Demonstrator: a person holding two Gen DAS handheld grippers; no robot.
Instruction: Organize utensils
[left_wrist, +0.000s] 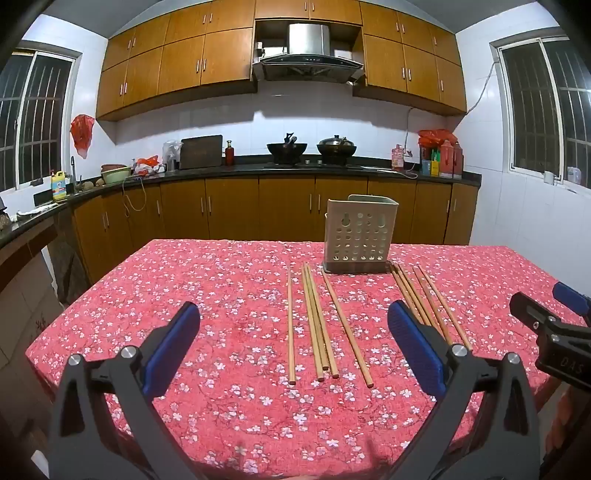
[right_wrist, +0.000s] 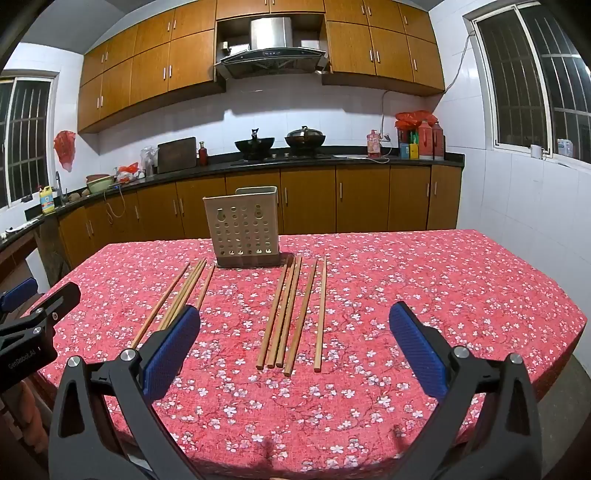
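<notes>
Two groups of wooden chopsticks lie on a red floral tablecloth (left_wrist: 221, 295). The left group (left_wrist: 317, 325) lies in front of my left gripper (left_wrist: 291, 317), which is open and empty above the near table. The right group (right_wrist: 288, 314) lies in front of my right gripper (right_wrist: 295, 317), also open and empty. A beige perforated utensil holder (left_wrist: 358, 232) stands upright behind the chopsticks; it also shows in the right wrist view (right_wrist: 243, 229). The right group shows in the left wrist view (left_wrist: 428, 302), partly behind a blue finger pad (left_wrist: 413, 343). The right gripper shows at that view's right edge (left_wrist: 550, 325).
The table (right_wrist: 480, 295) ends near a white tiled wall on the right. Behind it runs a kitchen counter (left_wrist: 258, 168) with two woks (left_wrist: 288, 147), a cutting board (left_wrist: 201, 151), bottles and bowls. Brown cabinets stand above and below.
</notes>
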